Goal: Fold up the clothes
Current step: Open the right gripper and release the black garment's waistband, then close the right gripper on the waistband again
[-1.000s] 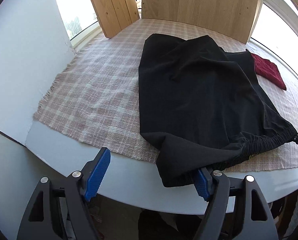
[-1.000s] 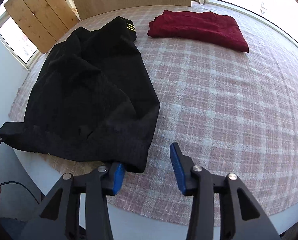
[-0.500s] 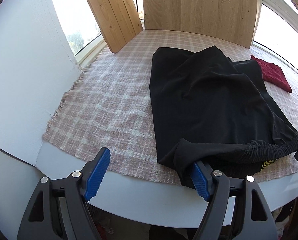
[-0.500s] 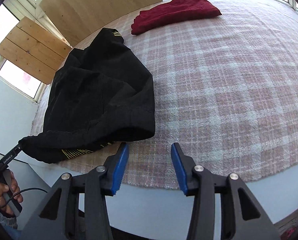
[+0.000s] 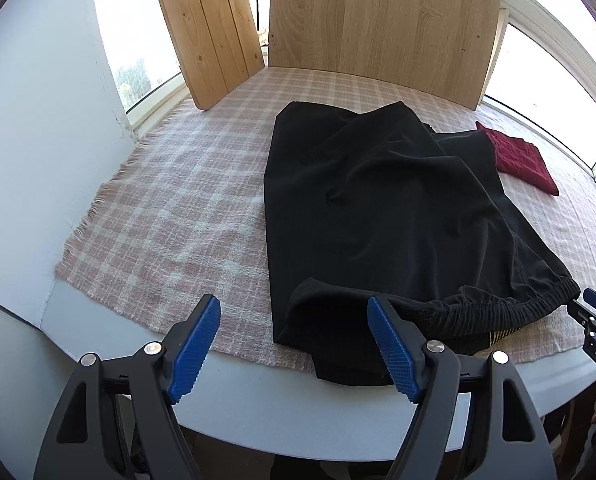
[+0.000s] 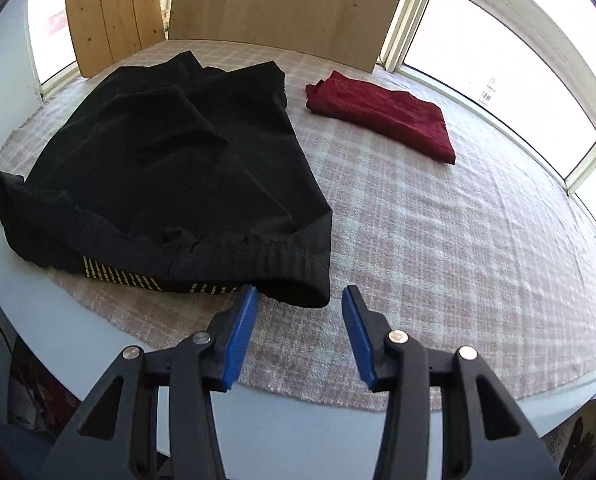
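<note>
Black shorts (image 5: 377,208) lie spread on a pink plaid cloth (image 5: 170,208), with the elastic waistband (image 5: 497,308) toward me. One waistband corner droops over the white table's edge (image 5: 258,400) just behind my left gripper's right finger. The left gripper (image 5: 294,312) stands wide open with no cloth pressed between its pads. In the right wrist view the shorts (image 6: 170,152) show yellow marks inside the waistband. The right gripper (image 6: 299,300) is open just short of the other waistband corner, apart from it. Its tip (image 5: 595,308) shows at the left wrist view's right edge.
A folded dark red garment (image 6: 381,116) lies at the back right of the cloth (image 6: 437,220). Two wooden boards (image 5: 377,28) lean against the windows behind the table. A white wall (image 5: 38,140) stands on the left.
The waistband, stretched taut between the grippers a second ago, now sags on the cloth. The right gripper has let go of its corner, drawn back and swung round. The left gripper tilted up slightly.
</note>
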Available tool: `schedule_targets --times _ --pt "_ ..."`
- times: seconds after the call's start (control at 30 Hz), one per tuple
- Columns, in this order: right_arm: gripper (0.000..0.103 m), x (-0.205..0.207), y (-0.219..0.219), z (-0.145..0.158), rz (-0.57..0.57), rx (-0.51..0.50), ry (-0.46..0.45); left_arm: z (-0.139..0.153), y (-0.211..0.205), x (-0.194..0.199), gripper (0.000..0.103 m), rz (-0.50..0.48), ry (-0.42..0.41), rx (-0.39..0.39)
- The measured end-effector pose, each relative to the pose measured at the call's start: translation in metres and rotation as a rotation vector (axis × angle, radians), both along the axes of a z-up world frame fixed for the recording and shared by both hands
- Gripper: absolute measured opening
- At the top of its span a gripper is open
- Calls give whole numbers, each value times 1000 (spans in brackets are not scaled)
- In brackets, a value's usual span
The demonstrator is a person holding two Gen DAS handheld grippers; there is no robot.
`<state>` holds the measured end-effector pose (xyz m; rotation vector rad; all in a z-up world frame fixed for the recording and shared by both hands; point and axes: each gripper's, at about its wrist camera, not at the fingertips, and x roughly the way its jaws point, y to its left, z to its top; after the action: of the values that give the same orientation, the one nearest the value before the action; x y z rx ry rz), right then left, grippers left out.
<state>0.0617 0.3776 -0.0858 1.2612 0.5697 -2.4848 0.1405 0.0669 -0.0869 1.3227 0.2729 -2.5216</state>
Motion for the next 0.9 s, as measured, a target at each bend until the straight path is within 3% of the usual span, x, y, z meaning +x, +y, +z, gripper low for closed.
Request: schedule_targets --times 0.13,0.33,0.7,0.9 --pt "44 21 -26 0 121 98 109 2 2 -4 74 -6 10 15" --pt "44 39 -51 -18 255 235 187 4 0 -10 74 -10 15 10" --pt "44 44 -79 -44 390 388 250 -6 4 13 74 7 -19 -34" --pt "44 28 -91 -50 429 399 230 -23 13 7 74 12 -44 -11"
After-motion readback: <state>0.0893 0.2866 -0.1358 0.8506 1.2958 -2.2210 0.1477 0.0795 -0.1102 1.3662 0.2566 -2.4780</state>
